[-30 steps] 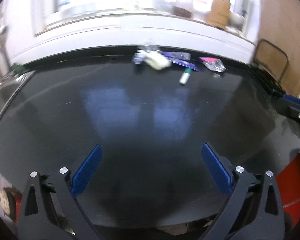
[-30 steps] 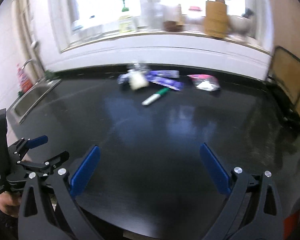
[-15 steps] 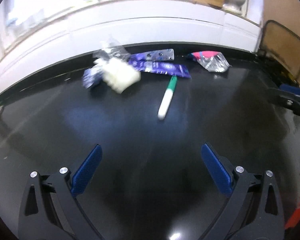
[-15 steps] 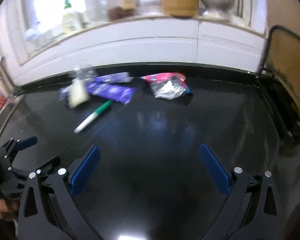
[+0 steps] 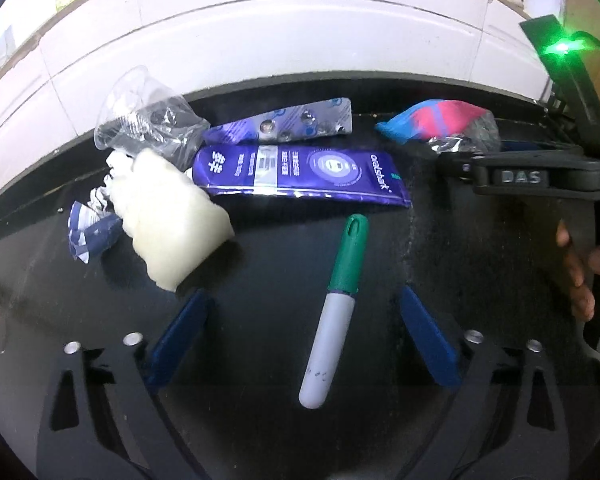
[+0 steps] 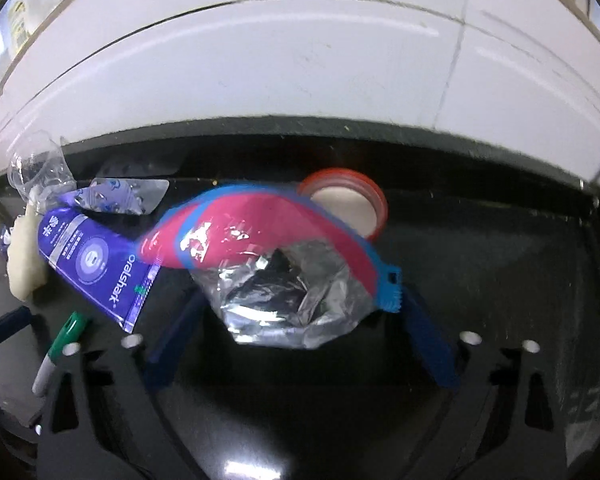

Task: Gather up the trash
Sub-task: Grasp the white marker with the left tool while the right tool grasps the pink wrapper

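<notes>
We hold our left hand-held gripper (image 5: pixel 302 312) low over the glossy black bench (image 5: pixel 460 264), its blue pads (image 5: pixel 180 336) spread apart and just narrowing. The white marker pen with a green cap (image 5: pixel 334 312) lies between them on the bench, untouched by either pad. Beyond it lie a flat purple foil sachet with white print (image 5: pixel 300 172), a silver blister strip of pills (image 5: pixel 296 120), a crushed clear plastic cup (image 5: pixel 148 120), a cream-white soft lump (image 5: pixel 168 216) and a crumpled blue-and-white paper scrap (image 5: pixel 90 232), all clustered near the white wall (image 5: pixel 300 40).

Our right hand-held gripper (image 6: pixel 300 320) also stands released, its jaws just drawing in. The pink-and-blue snack wrapper with a silver foil inside (image 6: pixel 280 268) lies between its blue pads (image 6: pixel 432 344); we cannot tell whether they touch it. Behind the wrapper, a red-rimmed round lid (image 6: pixel 352 204) rests on the bench, partly hidden by it. The sachet lies just left of the wrapper.
</notes>
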`<state>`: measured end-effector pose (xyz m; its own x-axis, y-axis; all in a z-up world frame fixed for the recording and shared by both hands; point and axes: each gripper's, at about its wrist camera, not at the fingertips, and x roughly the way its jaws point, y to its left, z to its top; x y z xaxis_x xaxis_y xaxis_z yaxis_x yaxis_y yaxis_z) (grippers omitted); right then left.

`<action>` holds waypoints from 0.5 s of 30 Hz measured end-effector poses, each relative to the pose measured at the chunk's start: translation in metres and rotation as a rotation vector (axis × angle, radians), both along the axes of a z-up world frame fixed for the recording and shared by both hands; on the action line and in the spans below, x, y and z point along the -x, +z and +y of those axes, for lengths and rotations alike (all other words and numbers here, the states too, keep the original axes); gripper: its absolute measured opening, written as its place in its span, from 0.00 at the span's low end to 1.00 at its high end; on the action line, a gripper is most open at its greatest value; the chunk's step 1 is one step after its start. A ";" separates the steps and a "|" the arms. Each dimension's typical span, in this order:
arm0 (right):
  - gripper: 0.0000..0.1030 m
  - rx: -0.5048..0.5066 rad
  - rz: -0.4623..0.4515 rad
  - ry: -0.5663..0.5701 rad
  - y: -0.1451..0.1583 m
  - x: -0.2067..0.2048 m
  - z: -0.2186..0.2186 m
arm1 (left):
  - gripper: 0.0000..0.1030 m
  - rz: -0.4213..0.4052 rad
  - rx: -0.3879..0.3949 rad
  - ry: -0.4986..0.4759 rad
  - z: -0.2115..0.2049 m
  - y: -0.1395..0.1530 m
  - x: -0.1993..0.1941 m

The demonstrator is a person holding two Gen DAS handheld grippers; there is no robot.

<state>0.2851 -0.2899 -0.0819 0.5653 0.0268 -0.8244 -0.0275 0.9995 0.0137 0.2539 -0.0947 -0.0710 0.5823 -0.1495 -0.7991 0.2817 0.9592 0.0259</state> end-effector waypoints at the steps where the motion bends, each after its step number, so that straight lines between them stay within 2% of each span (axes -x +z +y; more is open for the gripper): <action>1: 0.74 0.001 -0.016 0.012 0.001 0.000 0.004 | 0.74 -0.010 0.002 -0.006 0.000 0.001 0.001; 2: 0.58 0.000 -0.021 0.017 0.002 0.002 0.006 | 0.69 -0.016 0.002 -0.007 0.000 0.002 0.002; 3: 0.37 -0.004 -0.021 0.024 0.004 0.004 0.008 | 0.54 -0.024 0.002 -0.008 0.001 0.004 0.009; 4: 0.26 -0.012 -0.015 0.029 0.005 0.006 0.010 | 0.37 -0.029 0.002 -0.005 0.001 0.005 0.009; 6: 0.11 -0.038 -0.006 0.030 0.005 0.011 0.012 | 0.15 -0.031 -0.003 0.014 0.005 0.007 0.013; 7: 0.07 -0.048 -0.006 0.028 0.006 0.016 0.012 | 0.12 -0.028 0.002 0.020 0.007 0.007 0.015; 11: 0.07 -0.085 -0.034 0.028 0.018 0.051 0.017 | 0.12 0.003 0.037 0.028 0.019 0.008 0.034; 15: 0.07 -0.103 -0.062 0.045 0.041 0.107 0.032 | 0.12 -0.004 0.051 0.035 0.029 0.018 0.067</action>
<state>0.1784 -0.2580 -0.0405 0.6118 0.1358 -0.7793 -0.0761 0.9907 0.1129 0.1865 -0.0660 -0.0535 0.5915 -0.1695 -0.7883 0.2474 0.9686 -0.0226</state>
